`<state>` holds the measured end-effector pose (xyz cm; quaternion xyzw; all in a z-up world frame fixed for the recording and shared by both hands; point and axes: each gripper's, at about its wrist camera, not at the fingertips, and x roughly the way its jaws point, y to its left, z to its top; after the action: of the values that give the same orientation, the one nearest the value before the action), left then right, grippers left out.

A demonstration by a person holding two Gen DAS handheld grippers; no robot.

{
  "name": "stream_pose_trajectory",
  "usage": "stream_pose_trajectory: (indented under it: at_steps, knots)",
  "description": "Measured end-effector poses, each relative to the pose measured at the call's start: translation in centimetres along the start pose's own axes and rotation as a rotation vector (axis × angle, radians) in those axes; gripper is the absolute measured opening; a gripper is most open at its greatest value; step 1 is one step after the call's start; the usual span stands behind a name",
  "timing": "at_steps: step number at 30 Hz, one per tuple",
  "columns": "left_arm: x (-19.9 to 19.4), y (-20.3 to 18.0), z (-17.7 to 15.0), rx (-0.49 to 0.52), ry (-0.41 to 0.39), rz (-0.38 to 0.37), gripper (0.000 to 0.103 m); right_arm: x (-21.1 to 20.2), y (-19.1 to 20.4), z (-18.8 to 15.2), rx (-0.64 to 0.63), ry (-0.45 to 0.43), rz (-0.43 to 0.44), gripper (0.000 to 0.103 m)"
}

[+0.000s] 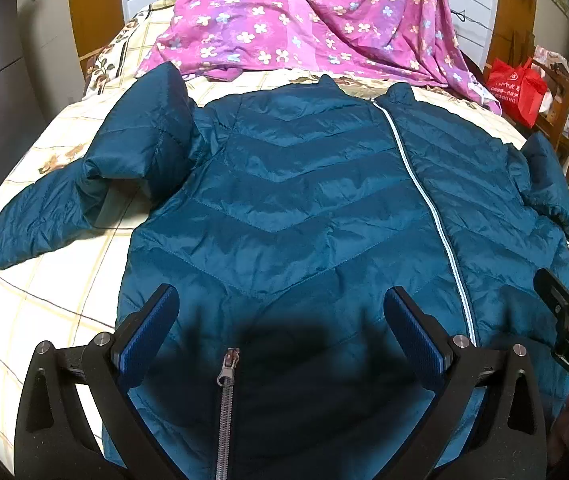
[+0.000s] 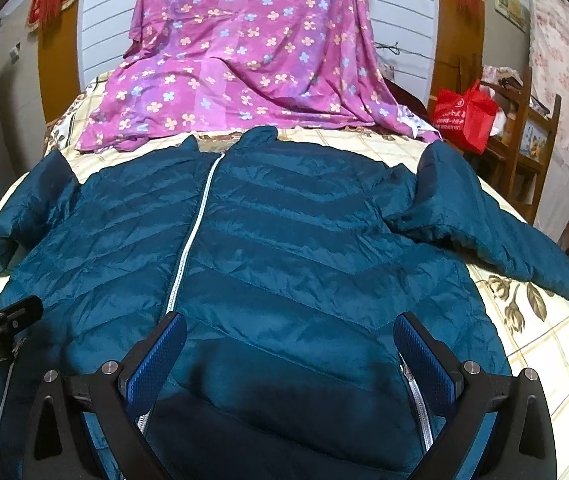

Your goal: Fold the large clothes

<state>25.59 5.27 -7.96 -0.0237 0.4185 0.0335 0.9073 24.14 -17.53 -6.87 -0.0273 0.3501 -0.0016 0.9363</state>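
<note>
I am viewing a teal jacket [image 1: 292, 184] lying flat, front up, on the bed [image 1: 44, 300]. Its long axis is running from hem to collar, straight away from both cameras: the hem is lying nearest the grippers, the collar is pointing toward the purple sheet [image 1: 316, 20] at the far end of the bed. The pale zipper [image 1: 424, 196] is running along that axis, closed as far as I can see. Both sleeves are spreading outward from the shoulders; the left sleeve [image 1: 84, 192] is bending back on itself beside the jacket body, and the right sleeve [image 2: 484, 224] is angling out toward the bed edge.

I am holding the left gripper [image 1: 284, 332] over the hem, fingers spread wide, nothing between them. A pocket zipper [image 1: 226, 400] is lying just below that gap. The right gripper [image 2: 292, 360] is likewise released, its fingers straddling the hem area. A red bag [image 2: 464, 116] is sitting beyond the jacket's right shoulder, off the bed.
</note>
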Motion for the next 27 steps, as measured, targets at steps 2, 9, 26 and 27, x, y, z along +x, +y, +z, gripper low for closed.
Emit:
stream_pose_trajectory:
  at_steps: [2, 9, 26, 27]
  knots:
    - [0.0, 0.1, 0.0, 0.000, 0.001, 0.000, 0.103, 0.0, 0.1, 0.0, -0.006, -0.003, -0.002, 0.103]
    - [0.0, 0.0, 0.0, 0.000, 0.002, 0.000, 0.103, 0.0, 0.3, 0.0, -0.016, -0.005, -0.007, 0.103]
    - [-1.5, 20.0, 0.6, -0.327, -0.018, 0.192, 0.103, -1.6, 0.4, -1.1, 0.000, -0.005, 0.029, 0.103]
    - [-1.3, 21.6, 0.5, -0.329, -0.010, 0.231, 0.103, -1.8, 0.4, -1.1, -0.001, -0.007, 0.032, 0.103]
